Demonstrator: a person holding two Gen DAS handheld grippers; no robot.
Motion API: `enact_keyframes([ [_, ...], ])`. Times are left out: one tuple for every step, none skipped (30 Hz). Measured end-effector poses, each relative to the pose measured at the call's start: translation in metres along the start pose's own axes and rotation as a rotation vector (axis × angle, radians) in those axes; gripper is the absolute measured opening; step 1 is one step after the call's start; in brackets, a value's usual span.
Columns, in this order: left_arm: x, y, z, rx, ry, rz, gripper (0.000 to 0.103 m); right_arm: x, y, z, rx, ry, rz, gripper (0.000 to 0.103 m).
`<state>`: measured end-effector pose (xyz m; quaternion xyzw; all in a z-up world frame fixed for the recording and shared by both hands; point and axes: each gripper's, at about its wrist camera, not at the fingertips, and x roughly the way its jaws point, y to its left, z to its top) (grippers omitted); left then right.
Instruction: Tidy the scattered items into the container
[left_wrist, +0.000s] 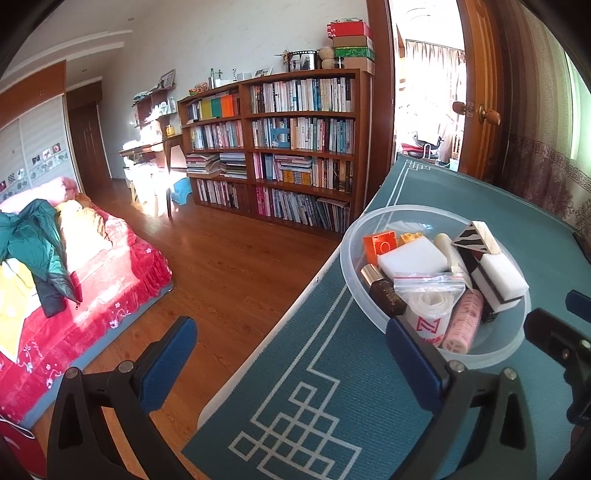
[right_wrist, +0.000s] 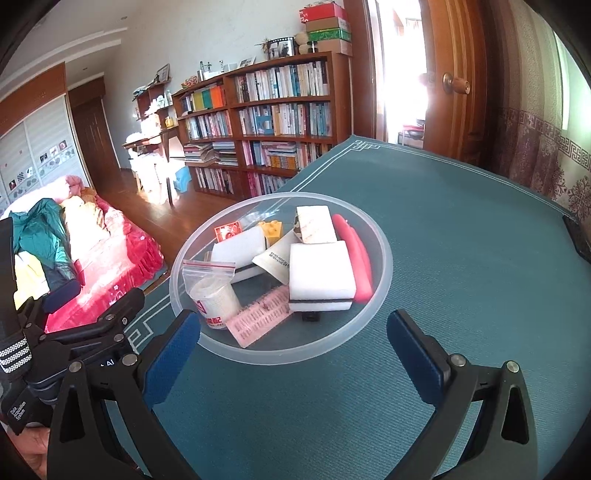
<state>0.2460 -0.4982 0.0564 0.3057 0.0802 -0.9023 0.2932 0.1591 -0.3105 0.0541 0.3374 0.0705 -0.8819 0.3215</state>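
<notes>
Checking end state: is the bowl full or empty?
Full. The bowl holds sponges, a pink roller, a bagged roll and toy bricks; visible mat bare.

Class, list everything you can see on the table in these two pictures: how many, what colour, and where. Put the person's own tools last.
Mat: one, teal with white border lines, covering the table.
Bowl: one, clear plastic, on the mat.
Sponges: two, white with a dark layer, in the bowl.
Toy bricks: two, one orange, one yellow, at the bowl's far side.
Hair roller: one, pink, at the bowl's near side.
Zip bag: one, clear with red strip, holding a white roll, in the bowl.
Left tongs: open, empty, beside the bowl.
Right tongs: open, empty, before the bowl.
</notes>
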Motion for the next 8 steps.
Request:
enact_keyframes([
  [0.0006, 0.0007, -0.0001, 0.000, 0.002, 0.000, 0.103, 0.0014, 0.0014, -0.0004, -0.002, 0.003, -0.001, 0.103],
  [0.0011, 0.0008, -0.0004, 0.001, 0.004, 0.000, 0.103, 0.0028, 0.0024, -0.0011, -0.004, 0.005, -0.003, 0.103],
  [0.0012, 0.0008, -0.0005, 0.003, 0.004, -0.001, 0.103, 0.0040, 0.0027, -0.0017, -0.005, 0.007, -0.005, 0.103],
  [0.0011, 0.0010, -0.0009, 0.005, 0.005, -0.002, 0.103, 0.0049, 0.0028, -0.0025, -0.007, 0.009, -0.008, 0.103],
  [0.0016, 0.0006, -0.0011, 0.008, 0.007, -0.003, 0.103, 0.0058, 0.0024, -0.0033, -0.007, 0.010, -0.010, 0.103],
  [0.0019, 0.0002, -0.0015, 0.010, 0.009, -0.005, 0.103, 0.0065, 0.0016, -0.0040, -0.005, 0.013, -0.013, 0.103],
  [0.0025, 0.0002, -0.0017, 0.012, 0.012, -0.008, 0.103, 0.0071, 0.0004, -0.0047, -0.002, 0.016, -0.017, 0.103],
  [0.0026, -0.0003, -0.0020, 0.015, 0.013, -0.009, 0.103, 0.0081, -0.0013, -0.0053, 0.001, 0.018, -0.020, 0.103],
])
